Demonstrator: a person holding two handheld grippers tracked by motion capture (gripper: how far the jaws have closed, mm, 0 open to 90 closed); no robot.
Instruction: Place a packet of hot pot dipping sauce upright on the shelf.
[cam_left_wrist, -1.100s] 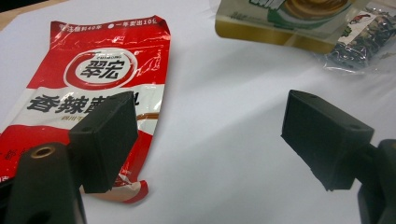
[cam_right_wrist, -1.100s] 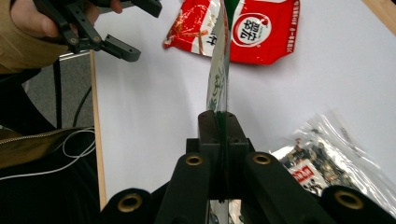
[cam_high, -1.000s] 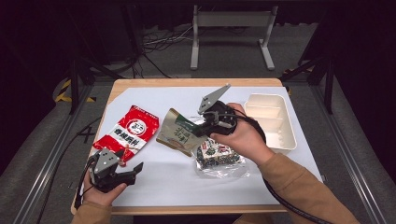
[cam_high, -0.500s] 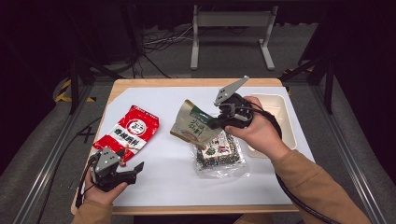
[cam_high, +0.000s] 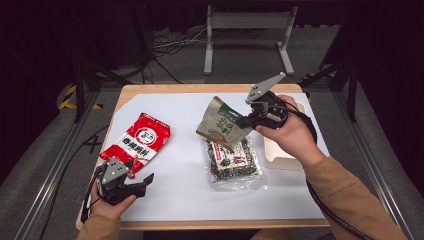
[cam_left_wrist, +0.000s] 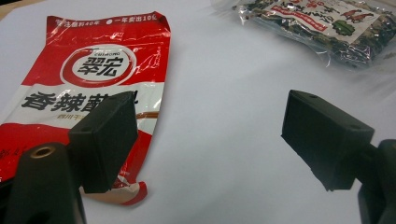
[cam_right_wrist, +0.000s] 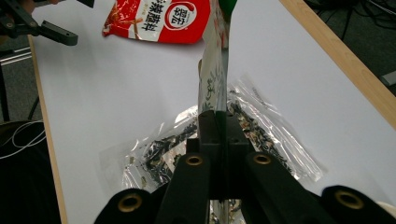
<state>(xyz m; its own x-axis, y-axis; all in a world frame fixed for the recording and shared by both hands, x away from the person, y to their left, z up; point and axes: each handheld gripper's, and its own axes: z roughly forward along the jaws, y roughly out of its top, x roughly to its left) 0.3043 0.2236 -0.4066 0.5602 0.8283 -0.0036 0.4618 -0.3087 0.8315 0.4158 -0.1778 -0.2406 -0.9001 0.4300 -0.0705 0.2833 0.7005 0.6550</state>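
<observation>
Bare table (cam_high: 185, 185) lies between red packet (cam_high: 138, 141) and seaweed bag (cam_high: 234, 161).

Red snack bag (cam_high: 137, 142) with white lettering lies flat near the left edge of the white table (cam_high: 180, 190). Clear packet (cam_high: 235, 161) of dark, seaweed-looking stuff lies flat mid-table, well apart from the red one. White tray (cam_high: 276, 156) sits just beside the packet at the right edge. Behind the table, a grey metal stand (cam_high: 247, 22) on dark floor, cables around it.
</observation>
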